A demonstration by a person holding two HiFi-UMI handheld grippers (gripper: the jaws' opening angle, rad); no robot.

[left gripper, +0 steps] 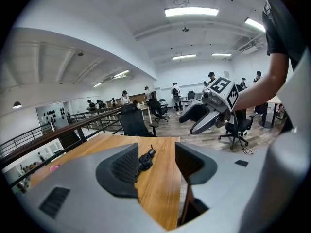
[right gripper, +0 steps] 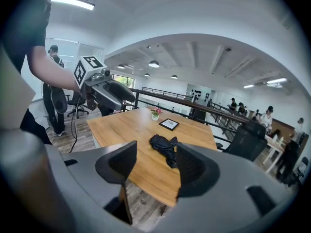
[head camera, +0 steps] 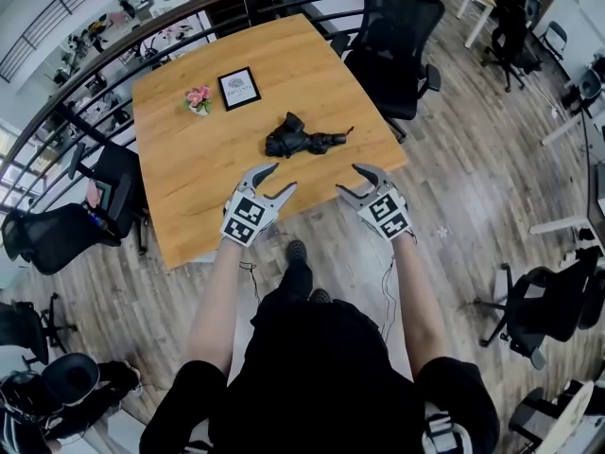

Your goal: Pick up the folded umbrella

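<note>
A black folded umbrella lies near the middle of the wooden table, its handle end pointing right. Both grippers hover at the table's near edge, short of it. My left gripper is open and empty, below and left of the umbrella. My right gripper is open and empty too, below and right of it. In the left gripper view the umbrella shows between the jaws, far off, with the right gripper in the air at the upper right. In the right gripper view the umbrella lies ahead between the jaws.
A small pot of pink flowers and a framed card stand at the table's far side. Black office chairs stand at the far right corner and to the left. A railing runs behind the table.
</note>
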